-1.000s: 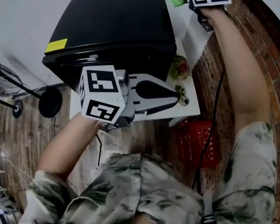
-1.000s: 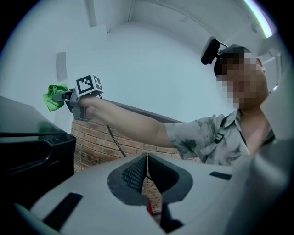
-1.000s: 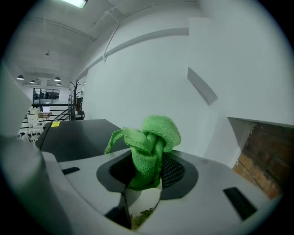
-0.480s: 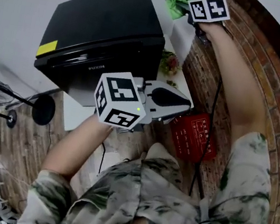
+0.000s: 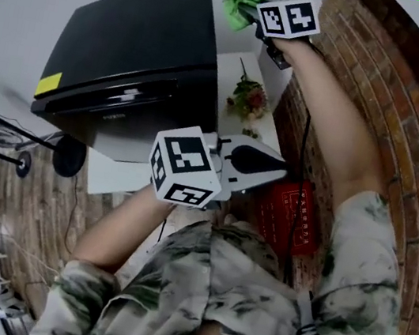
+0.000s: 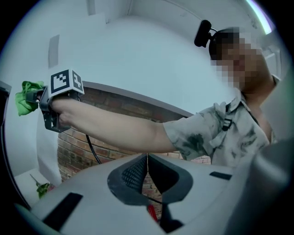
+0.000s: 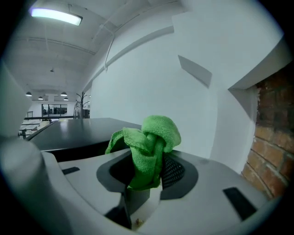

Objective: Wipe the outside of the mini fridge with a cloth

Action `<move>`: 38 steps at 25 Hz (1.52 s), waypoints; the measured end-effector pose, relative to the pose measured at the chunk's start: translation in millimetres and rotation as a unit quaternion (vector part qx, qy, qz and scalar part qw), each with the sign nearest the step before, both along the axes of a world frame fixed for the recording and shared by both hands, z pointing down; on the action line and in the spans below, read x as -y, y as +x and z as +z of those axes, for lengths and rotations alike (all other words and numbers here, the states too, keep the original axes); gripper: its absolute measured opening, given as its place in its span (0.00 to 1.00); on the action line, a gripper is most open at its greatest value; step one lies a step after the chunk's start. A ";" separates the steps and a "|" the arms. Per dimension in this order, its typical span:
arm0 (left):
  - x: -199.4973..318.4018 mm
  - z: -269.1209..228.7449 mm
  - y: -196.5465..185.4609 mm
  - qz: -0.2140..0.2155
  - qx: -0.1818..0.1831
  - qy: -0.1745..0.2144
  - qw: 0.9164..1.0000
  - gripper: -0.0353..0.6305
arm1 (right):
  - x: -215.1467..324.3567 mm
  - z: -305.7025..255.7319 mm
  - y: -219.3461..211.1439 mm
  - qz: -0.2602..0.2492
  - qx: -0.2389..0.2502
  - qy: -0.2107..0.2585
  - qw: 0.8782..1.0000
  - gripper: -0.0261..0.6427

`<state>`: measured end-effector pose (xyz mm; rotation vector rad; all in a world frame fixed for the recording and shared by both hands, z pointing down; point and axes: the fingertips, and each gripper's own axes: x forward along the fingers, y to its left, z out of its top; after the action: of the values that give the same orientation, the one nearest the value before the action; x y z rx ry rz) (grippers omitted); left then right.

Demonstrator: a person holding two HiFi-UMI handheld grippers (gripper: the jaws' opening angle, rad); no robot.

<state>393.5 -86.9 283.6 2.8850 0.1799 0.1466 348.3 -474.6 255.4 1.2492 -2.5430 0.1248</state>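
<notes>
The black mini fridge stands on a white stand, seen from above in the head view; its flat top also shows in the right gripper view. My right gripper is shut on a bunched green cloth, held just off the fridge's far right top corner. In the right gripper view the cloth sticks up from between the jaws of the right gripper. My left gripper hangs in front of the fridge, off its right side. The left gripper is shut on nothing.
A brick wall runs along the right. A bunch of flowers lies on the white stand beside the fridge. A red box sits below. A black fan on a stand is at the left.
The right gripper with the cloth has moved left, closer to the fridge's far corner. The left gripper has drifted right, away from the fridge front.
</notes>
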 end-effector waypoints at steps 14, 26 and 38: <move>38.3 5.5 21.8 -0.069 0.012 -0.002 0.998 0.09 | 52.8 52.0 -35.1 -0.029 0.057 -0.029 0.998 0.26; 42.5 15.2 14.6 -0.079 0.019 -0.019 0.997 0.09 | 43.8 173.0 -39.9 -0.011 0.073 -0.115 0.991 0.26; 38.5 25.8 2.1 -0.088 0.030 -0.029 0.995 0.09 | 9.0 318.8 -43.0 0.009 0.033 -0.214 0.976 0.26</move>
<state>395.6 -125.3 309.4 2.8175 -0.0790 0.1927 305.3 -483.6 574.1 1.1077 -2.3799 0.6896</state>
